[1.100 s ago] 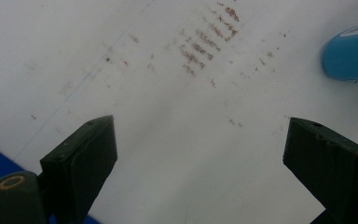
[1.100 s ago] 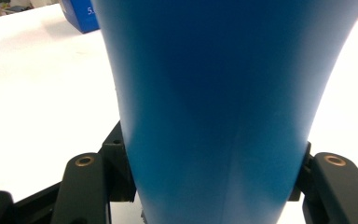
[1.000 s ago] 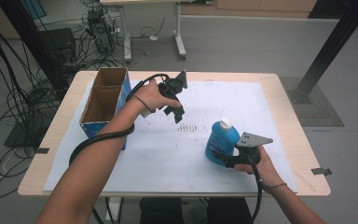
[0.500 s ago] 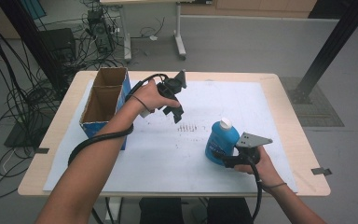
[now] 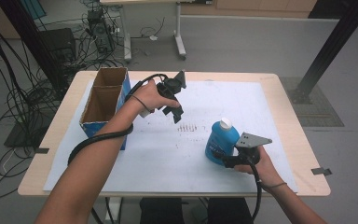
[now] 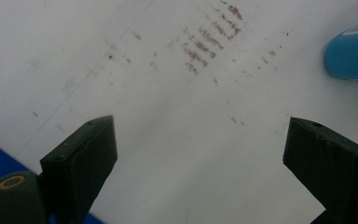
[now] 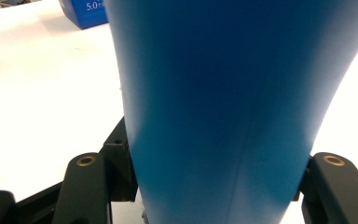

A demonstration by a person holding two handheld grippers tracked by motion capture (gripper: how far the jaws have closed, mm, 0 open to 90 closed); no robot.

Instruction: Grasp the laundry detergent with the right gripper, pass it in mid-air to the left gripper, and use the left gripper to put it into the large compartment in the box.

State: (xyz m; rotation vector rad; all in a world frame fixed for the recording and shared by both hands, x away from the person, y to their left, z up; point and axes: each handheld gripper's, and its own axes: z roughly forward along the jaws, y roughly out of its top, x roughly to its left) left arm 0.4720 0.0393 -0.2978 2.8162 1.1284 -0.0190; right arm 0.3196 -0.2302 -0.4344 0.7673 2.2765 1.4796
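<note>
With the blue bottle point(image 5: 222, 140) clamped low between the right gripper point(image 5: 220, 156) jaws and the left gripper point(image 5: 177, 113) held wide and empty well apart, tipping is risked if lifted.

One blue bottle point(image 5: 221, 140) with one white cap point(image 5: 225, 123) is standing on the one white sheet point(image 5: 168, 154) covering the table point(image 5: 289, 112). One open cardboard box point(image 5: 103, 100), showing two compartments, is sitting at the sheet's left edge. Two grippers are working: the left gripper point(image 5: 176, 112) and the right gripper point(image 5: 223, 156).
</note>
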